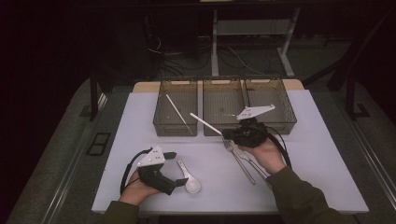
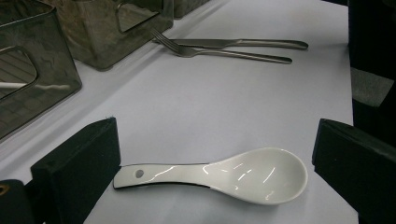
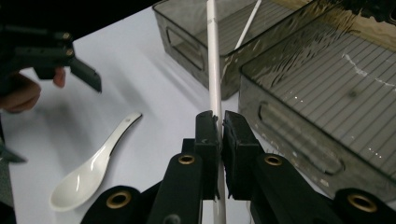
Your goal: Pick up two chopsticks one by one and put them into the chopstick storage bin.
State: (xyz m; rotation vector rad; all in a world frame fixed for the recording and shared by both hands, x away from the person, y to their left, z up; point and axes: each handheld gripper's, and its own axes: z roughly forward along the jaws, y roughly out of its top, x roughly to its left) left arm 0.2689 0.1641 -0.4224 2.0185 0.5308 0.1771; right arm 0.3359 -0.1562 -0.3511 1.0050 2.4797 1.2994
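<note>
"So why is the right gripper (image 1: 232,134) up near the bins?"

"It is pinching a white chopstick (image 1: 205,122) tight between its jaws. The stick pokes out over the gap by the left bin (image 1: 161,119) and the middle bin (image 1: 208,129). Another white chopstick (image 1: 177,112) leans inside the left bin, so I think this one goes there too, with its mate."

"And the left gripper (image 1: 179,182)?"

"Its jaws are spread wide, one on each side of the white soup spoon (image 2: 224,175). The spoon lies flat on the white table (image 1: 308,154), bowl up, its handle end just by one jaw. I think the jaws sit low and wide so they can close on it."

"What about the fork (image 1: 238,157) and the knife (image 2: 233,43)?"

"They lie side by side on the table, by the right hand (image 1: 266,156). Nobody is touching them. They look like they are waiting for their turn."
</note>
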